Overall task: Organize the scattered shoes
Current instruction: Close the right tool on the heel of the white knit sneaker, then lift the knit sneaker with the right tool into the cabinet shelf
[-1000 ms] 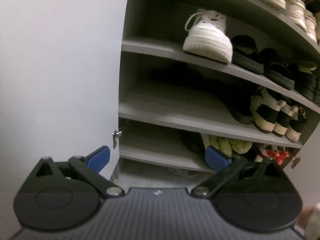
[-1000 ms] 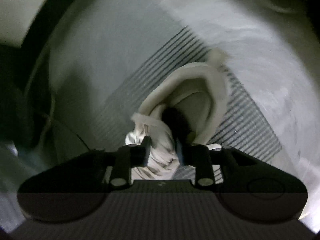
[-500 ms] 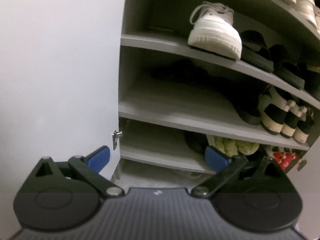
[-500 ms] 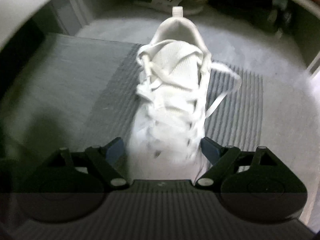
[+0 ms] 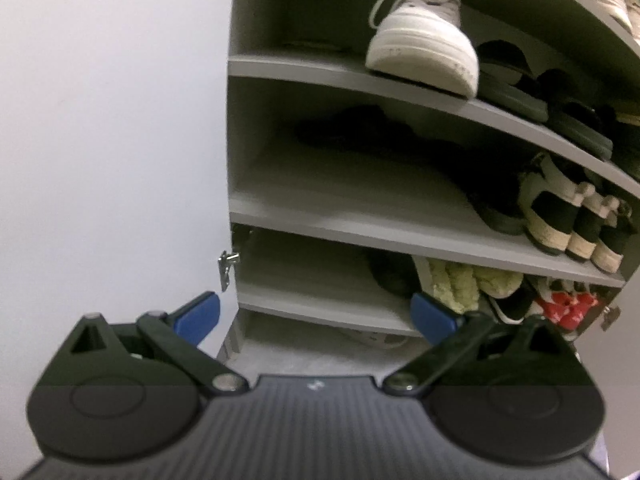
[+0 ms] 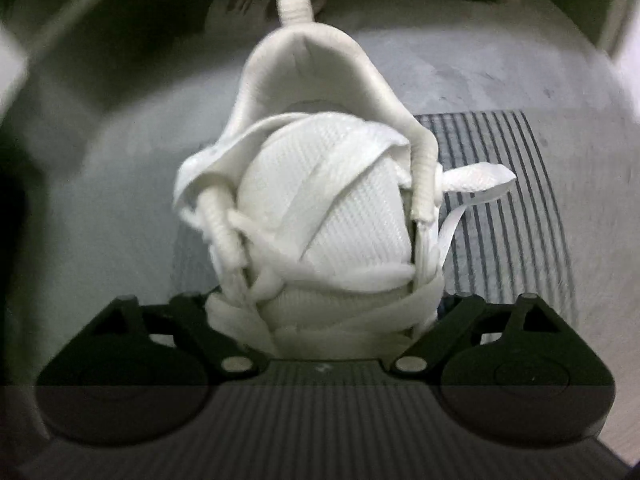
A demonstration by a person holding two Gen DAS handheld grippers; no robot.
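The left claw is spread wide, with nothing between its two blue fingertips. It points at a grey shoe shelf beside a white wall.

On the upper board, at about 1 o'clock in the left view, sits a white sneaker with its heel toward the camera. Just to its right lie black sandals. One board lower, at 3 o'clock, stand black shoes with straw soles in a row, touching each other. The left part of that board is bare. Lower still, at about 4 o'clock, there are fuzzy yellow-green slippers and something red at the far right. A small metal latch hangs on the shelf's left edge, near 7 o'clock.

The right claw points down at a white laced shoe. This shoe fills the middle of the right view, with its heel loop at 12 o'clock and its laces close to the camera. It sits on a striped grey mat on the floor. One loose lace sticks out at 3 o'clock. The right claw's arms are spread wide on both sides of the shoe. The shoe hides the fingertips, so I cannot tell if they touch it.
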